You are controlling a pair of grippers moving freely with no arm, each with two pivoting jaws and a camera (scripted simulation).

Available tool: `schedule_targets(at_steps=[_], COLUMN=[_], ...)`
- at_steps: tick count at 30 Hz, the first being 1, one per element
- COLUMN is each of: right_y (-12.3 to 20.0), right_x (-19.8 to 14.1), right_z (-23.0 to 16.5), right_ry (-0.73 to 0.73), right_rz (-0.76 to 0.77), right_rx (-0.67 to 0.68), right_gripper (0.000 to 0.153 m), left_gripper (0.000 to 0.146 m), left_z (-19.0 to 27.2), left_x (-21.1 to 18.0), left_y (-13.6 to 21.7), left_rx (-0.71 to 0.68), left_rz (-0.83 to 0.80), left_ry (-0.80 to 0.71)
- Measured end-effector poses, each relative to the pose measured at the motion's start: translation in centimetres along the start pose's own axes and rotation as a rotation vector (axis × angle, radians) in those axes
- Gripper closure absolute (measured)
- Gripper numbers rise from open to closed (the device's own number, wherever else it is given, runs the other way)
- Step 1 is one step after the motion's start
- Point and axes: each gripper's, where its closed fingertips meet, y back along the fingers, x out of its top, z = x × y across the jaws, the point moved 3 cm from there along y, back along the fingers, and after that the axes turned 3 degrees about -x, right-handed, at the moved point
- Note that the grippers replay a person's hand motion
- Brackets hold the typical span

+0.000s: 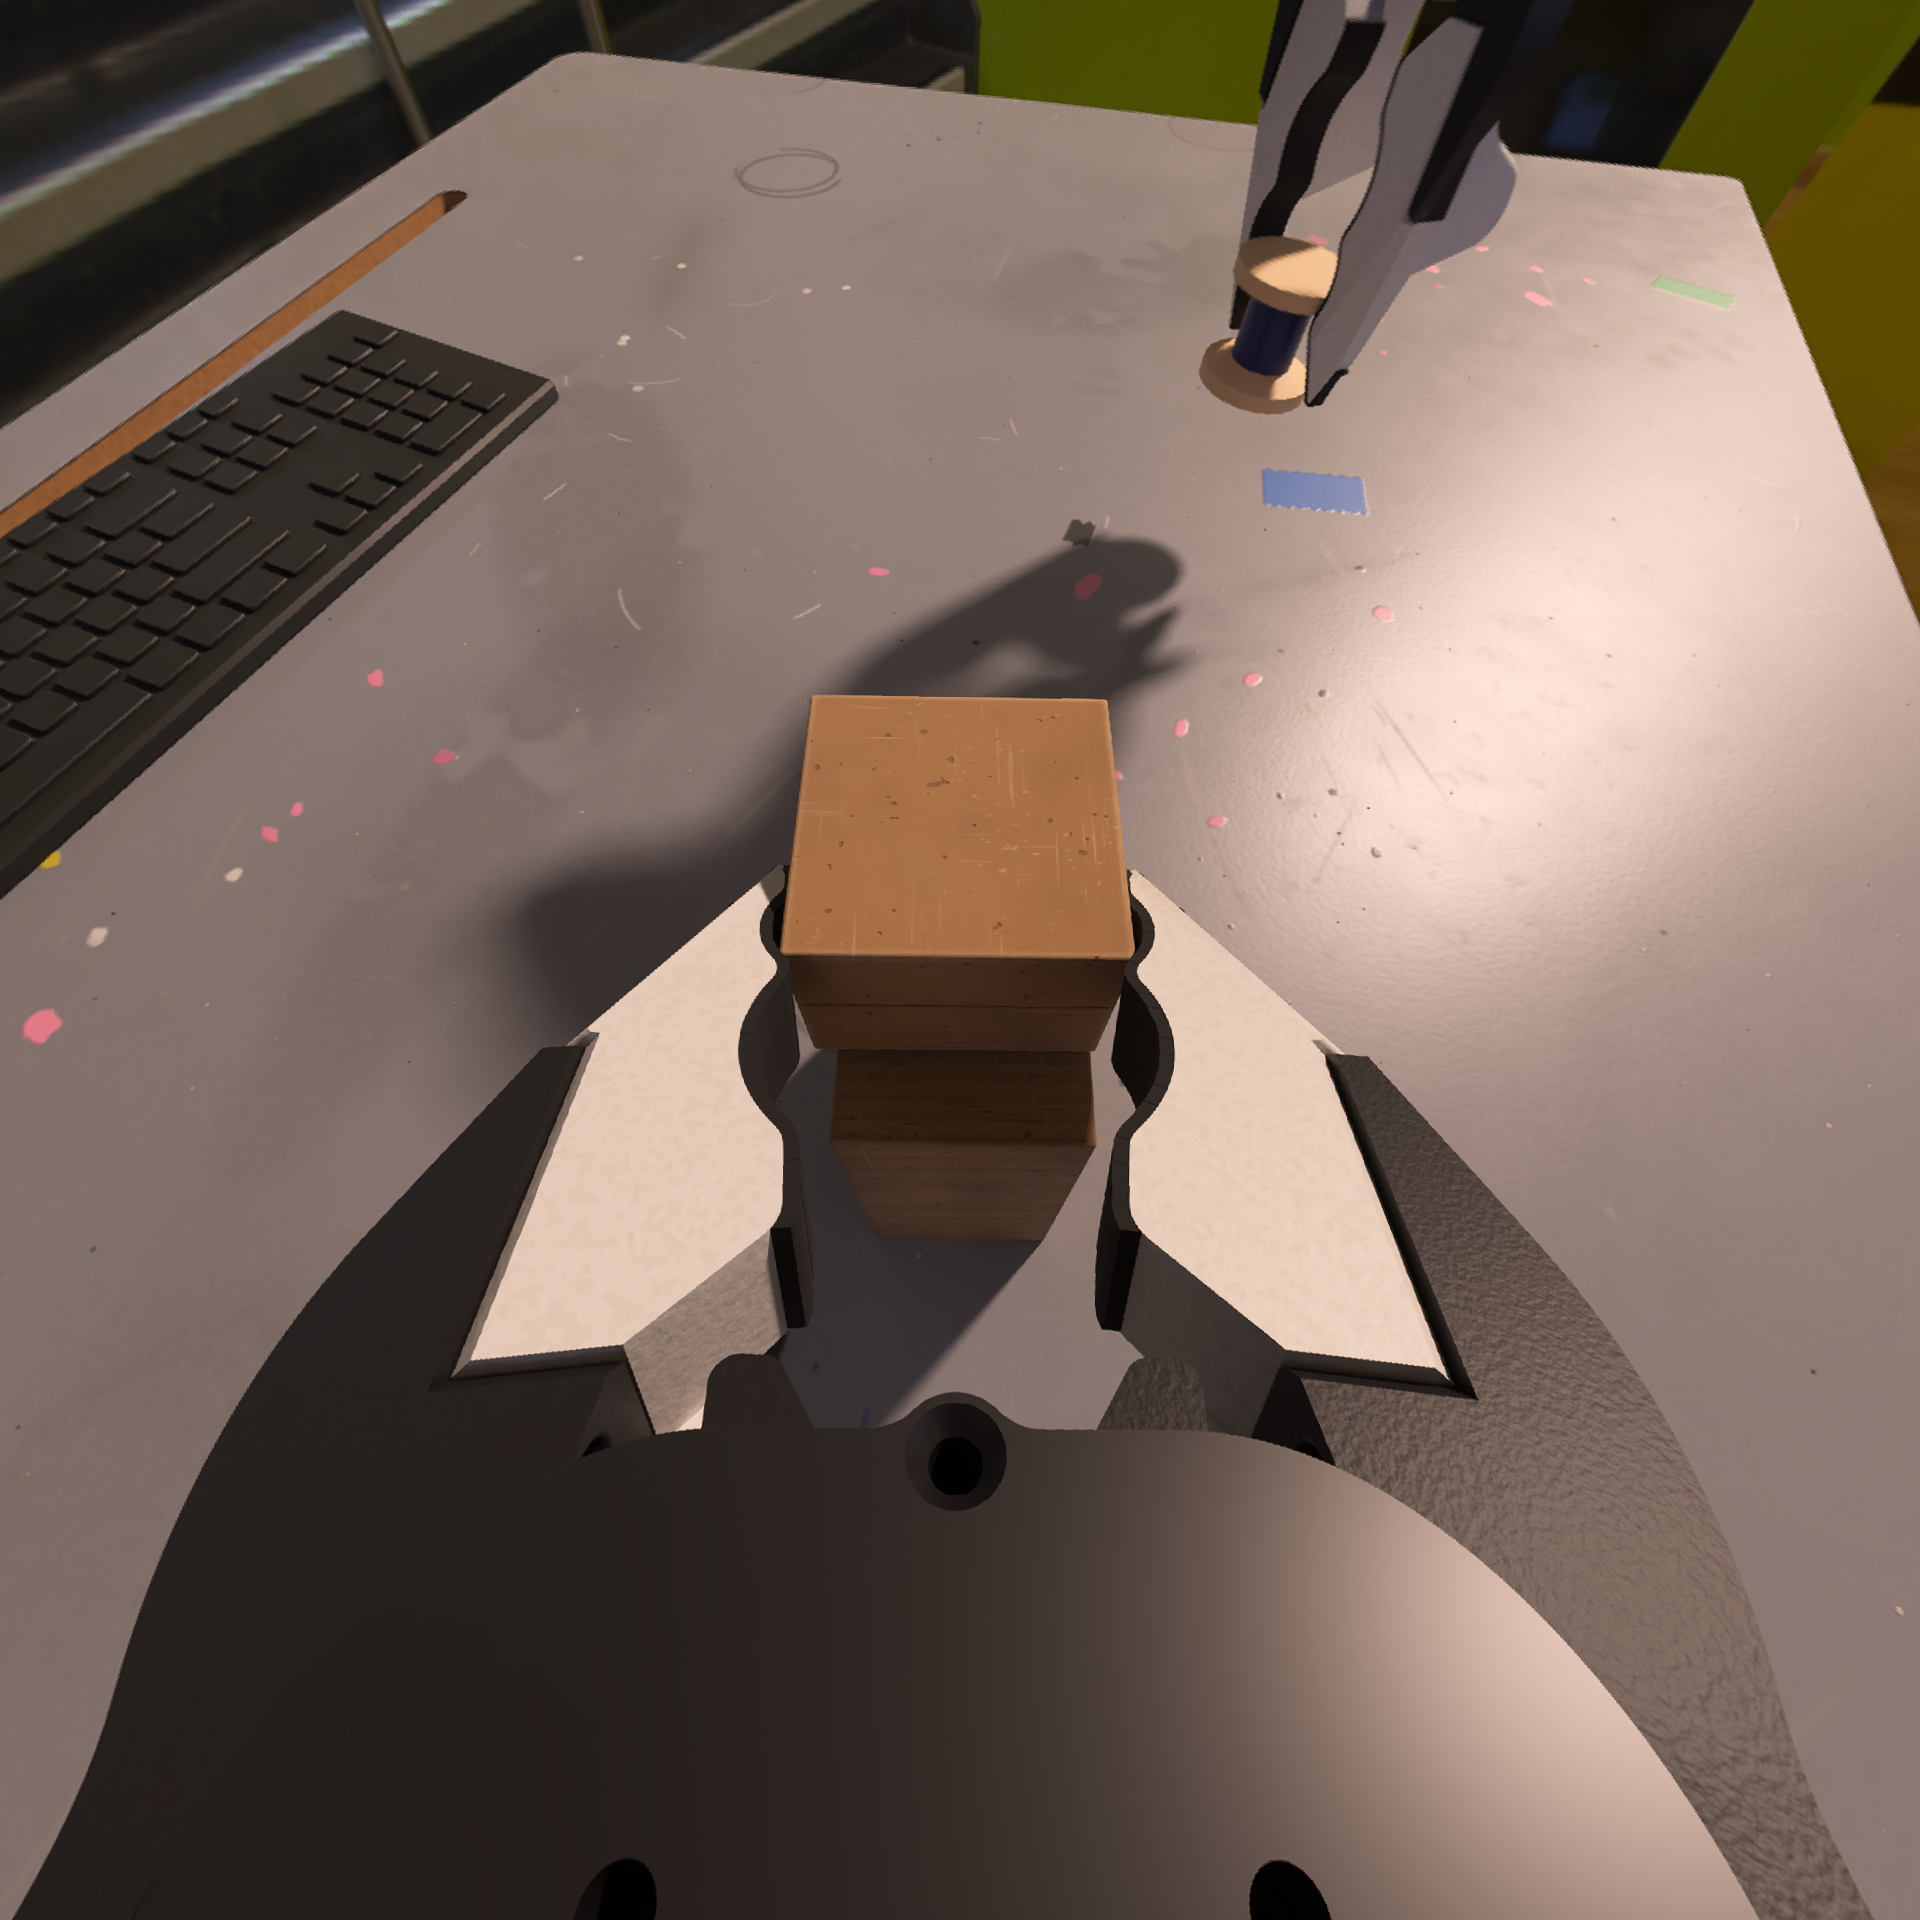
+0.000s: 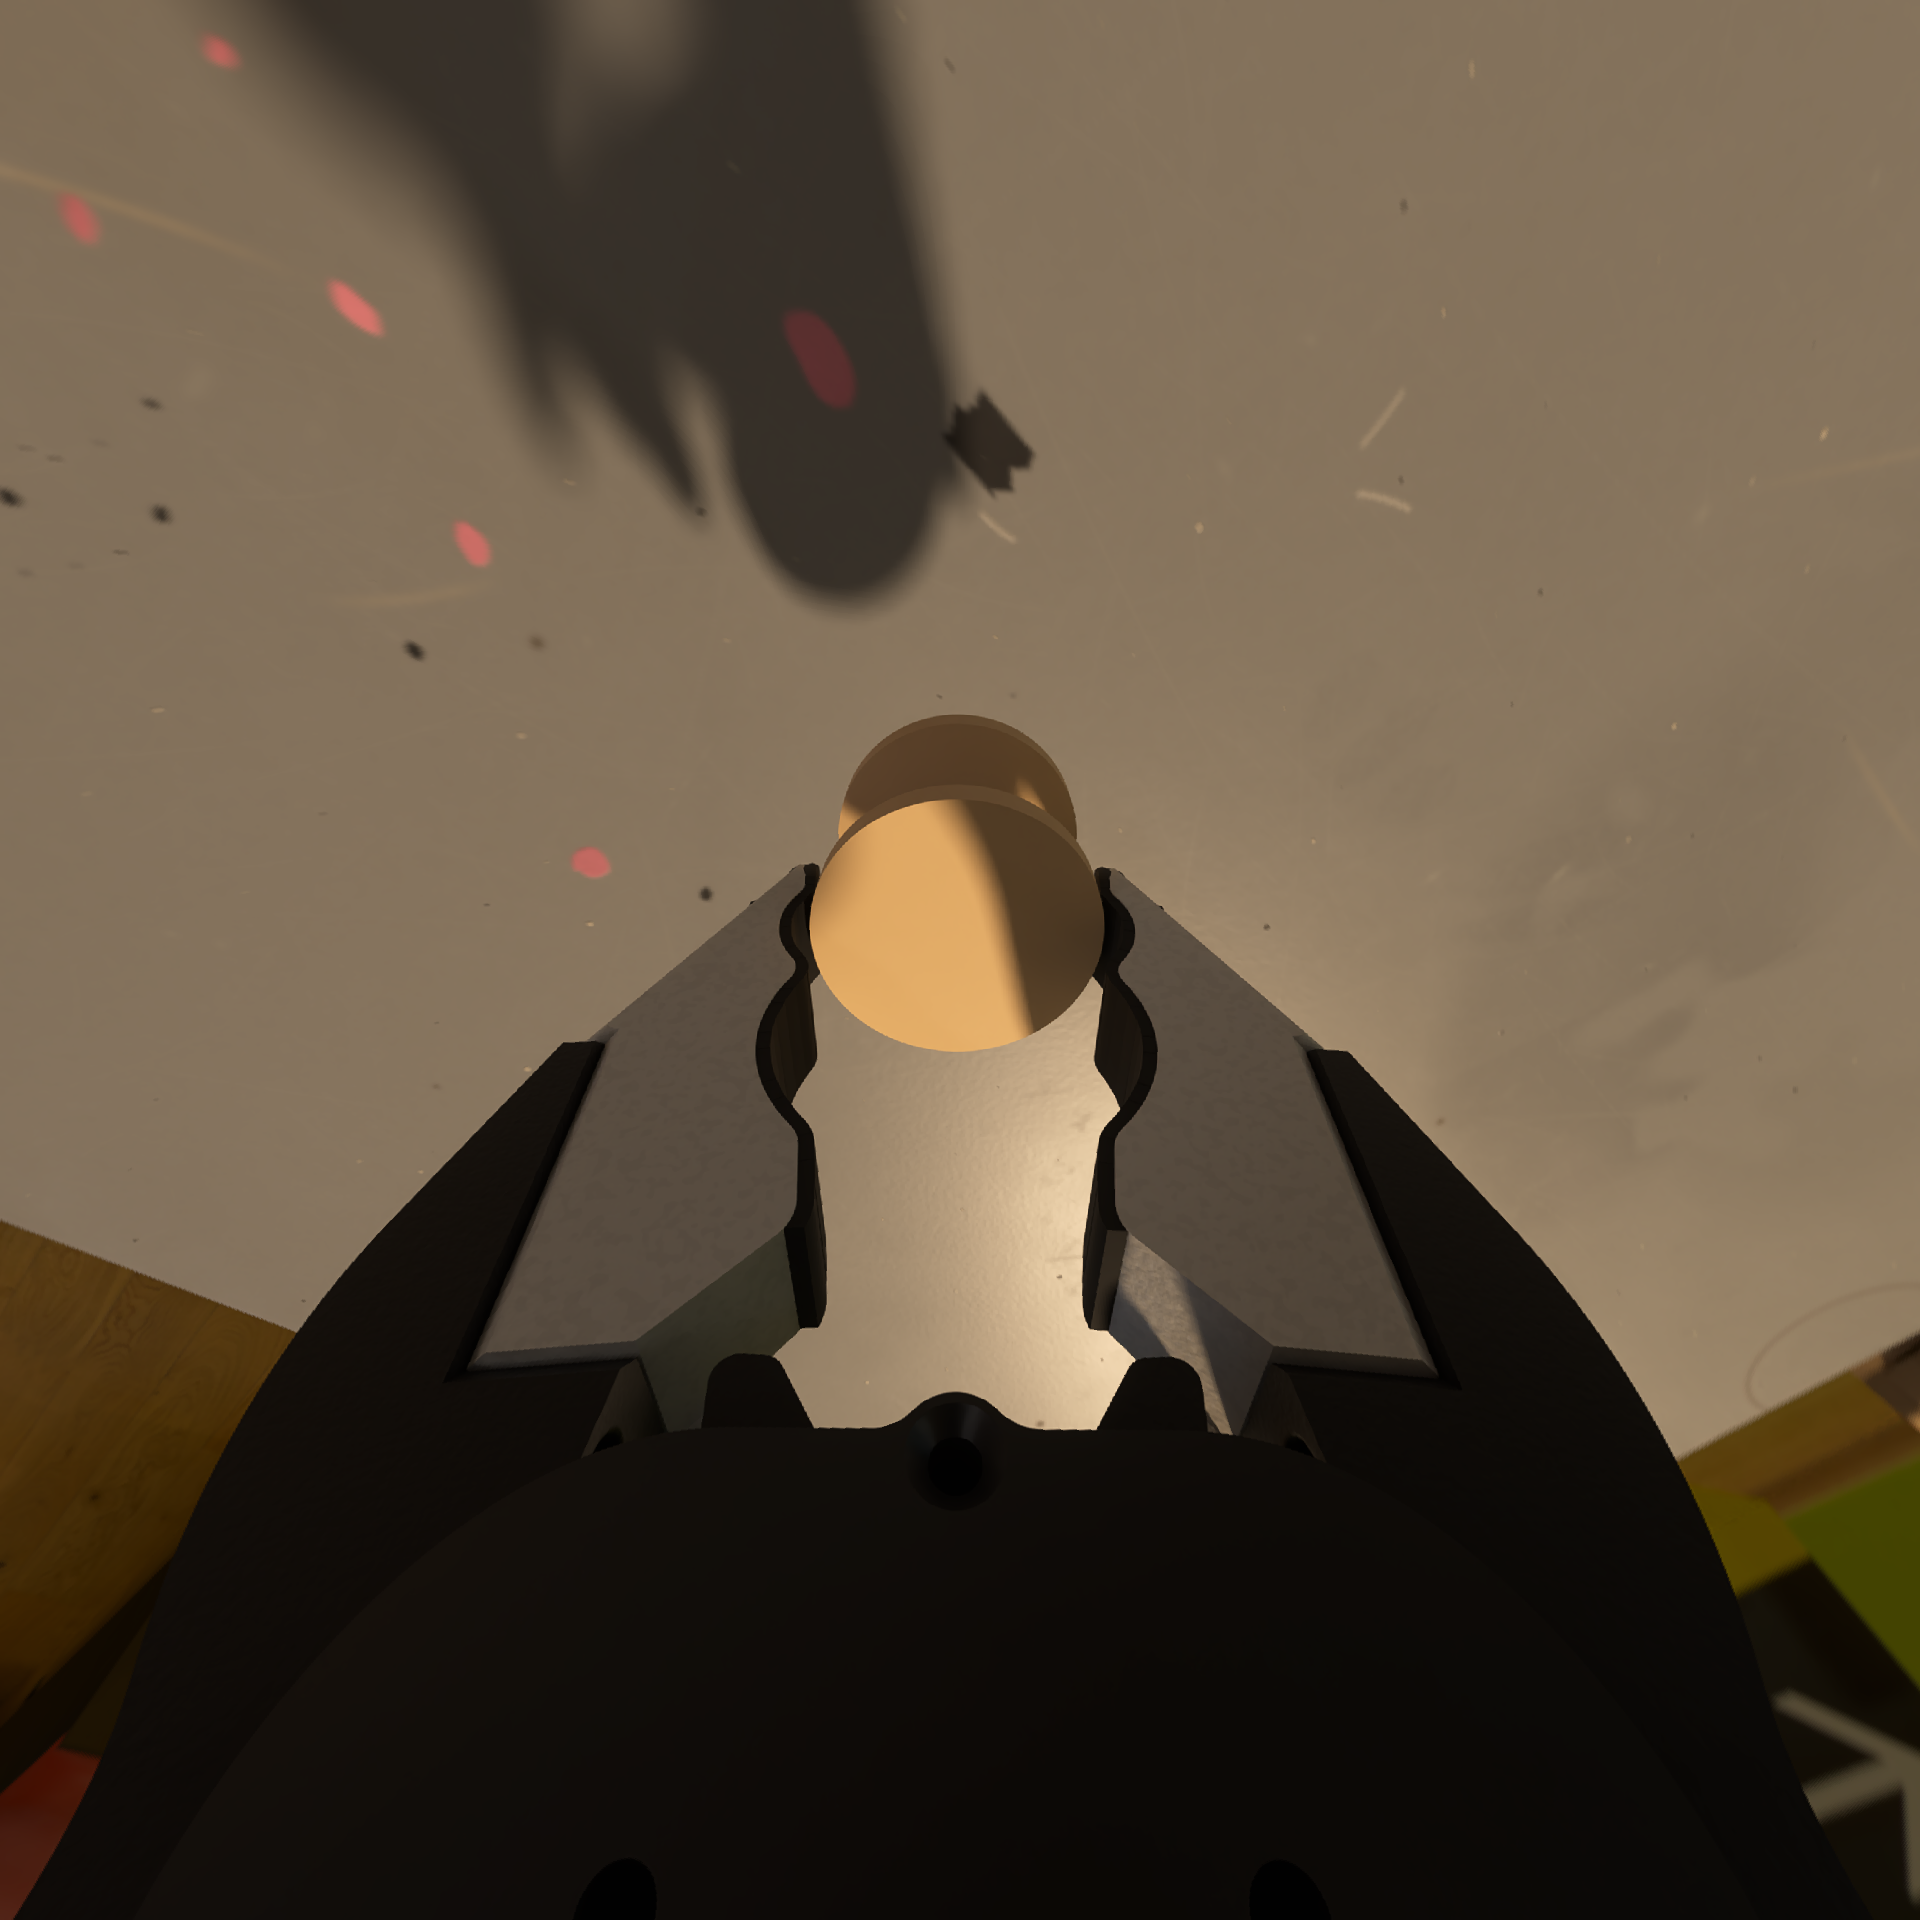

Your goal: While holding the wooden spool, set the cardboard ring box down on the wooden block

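In the left wrist view, my left gripper (image 1: 956,904) is shut on the brown cardboard ring box (image 1: 956,831), with a fingertip on each side. The box is directly over the smaller wooden block (image 1: 961,1143), which stands on the grey table (image 1: 1558,831). Its underside is at the block's top; I cannot tell whether they touch. At the far right, my right gripper (image 1: 1283,343) points down, shut on the wooden spool (image 1: 1273,312) with dark blue thread. In the right wrist view, the right gripper (image 2: 954,894) clamps the spool's (image 2: 956,935) upper flange. The spool's lower flange is at or just above the table.
A black keyboard (image 1: 208,540) lies at the left edge of the table. A blue patch (image 1: 1314,490) and a green patch (image 1: 1694,291) lie flat on the tabletop near the spool. The table's far edge and right edge are near the right gripper.
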Motion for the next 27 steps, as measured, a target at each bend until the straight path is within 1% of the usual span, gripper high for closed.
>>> schedule_targets(at_steps=[7,12,16,19,22,23,25,27], right_y=[-2.8,-3.5,-2.6,-0.1,3.7,4.9,6.6,7.0], right_x=[-0.5,-0.3,-0.2,0.1,0.9,1.0,0.8,0.3], right_z=[1.9,2.2,2.6,2.8,3.7,4.4,6.2,8.0], right_ry=[-0.087,-0.136,-0.181,-0.179,-0.189,-0.22,-0.344,-0.49], right_rz=[-0.162,-0.16,-0.127,-0.04,0.148,0.21,0.296,0.347], right_rx=[-0.05,-0.041,-0.075,-0.138,-0.25,-0.299,-0.378,-0.41], right_gripper=[0.101,0.101,0.101,0.101,0.101,0.101,0.101,0.101], left_gripper=[0.086,0.086,0.085,0.079,0.074,0.073,0.072,0.07], left_z=[0.2,0.2,0.0,-0.5,-1.7,-2.3,-3.7,-5.3], left_x=[-0.2,-0.1,0.4,1.4,3.3,3.9,4.4,3.2], left_y=[-0.2,0.0,0.5,1.7,4.7,6.1,9.0,11.6], left_rx=[-0.007,-0.002,0.004,0.024,0.082,0.118,0.177,0.219], left_rz=[-0.013,-0.01,0.008,0.03,0.058,0.062,0.044,-0.066], left_ry=[-0.011,-0.014,0.002,0.009,-0.006,-0.015,-0.021,-0.001])
